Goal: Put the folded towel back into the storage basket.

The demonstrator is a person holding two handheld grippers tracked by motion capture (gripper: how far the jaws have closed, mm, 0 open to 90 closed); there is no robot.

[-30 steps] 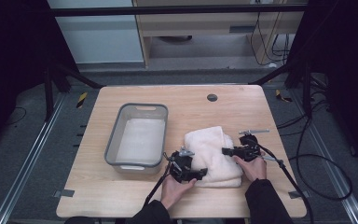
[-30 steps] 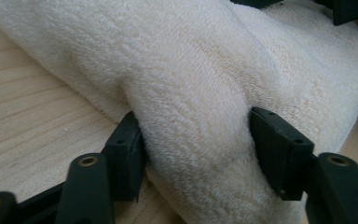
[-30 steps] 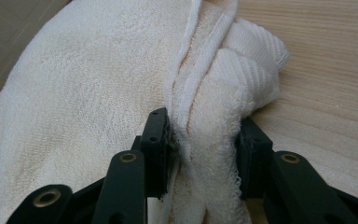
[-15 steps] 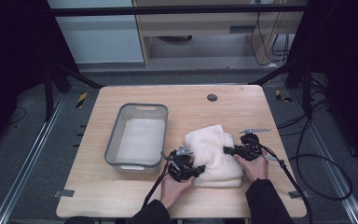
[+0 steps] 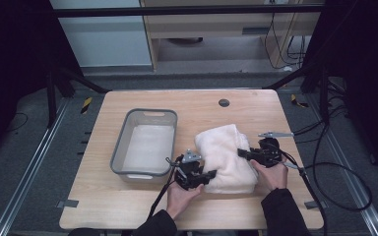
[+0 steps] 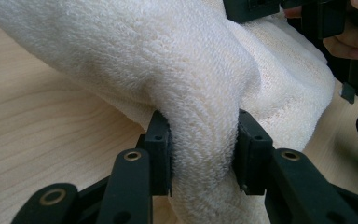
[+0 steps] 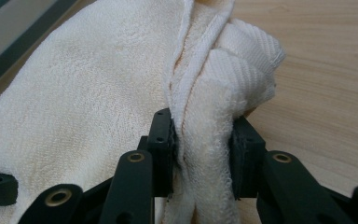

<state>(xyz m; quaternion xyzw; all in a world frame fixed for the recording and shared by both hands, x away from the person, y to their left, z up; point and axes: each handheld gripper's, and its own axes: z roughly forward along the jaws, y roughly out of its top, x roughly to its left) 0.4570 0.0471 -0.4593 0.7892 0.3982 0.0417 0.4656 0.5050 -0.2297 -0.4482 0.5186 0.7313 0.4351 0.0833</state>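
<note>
A folded cream towel (image 5: 226, 157) was laid on the wooden table (image 5: 256, 105), just right of a grey tub (image 5: 147, 142). The left gripper (image 5: 207, 175) was clamped on a thick bunched fold at the towel's near left side, and the right gripper (image 5: 241, 153) was pinched onto the layered edges at its right side. Soft, light and floppy stuff by the look of it, so sagging would be expected between the grips. Thick folds were probably best grabbed, not single edges.
</note>
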